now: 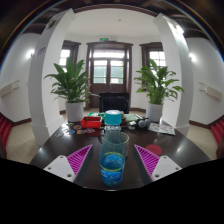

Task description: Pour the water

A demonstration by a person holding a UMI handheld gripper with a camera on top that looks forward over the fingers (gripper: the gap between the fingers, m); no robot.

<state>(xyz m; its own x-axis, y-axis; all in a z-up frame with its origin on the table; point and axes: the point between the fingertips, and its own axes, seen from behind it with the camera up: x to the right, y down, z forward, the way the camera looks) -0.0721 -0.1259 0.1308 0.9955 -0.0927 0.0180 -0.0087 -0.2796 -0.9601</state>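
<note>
Gripper view shows my gripper (112,160) open over a dark bench (180,148), its pink pads (78,158) spread wide. A clear cup (112,165) holding blue water stands between the fingers, gaps either side. Beyond the cup sits a teal container (113,118), a red item (91,122) left of it.

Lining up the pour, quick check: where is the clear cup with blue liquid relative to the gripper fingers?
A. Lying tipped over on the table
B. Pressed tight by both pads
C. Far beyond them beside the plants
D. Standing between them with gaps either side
D: the clear cup stands upright on the dark table between the open gripper's pink pads, with a gap at each side.
</note>
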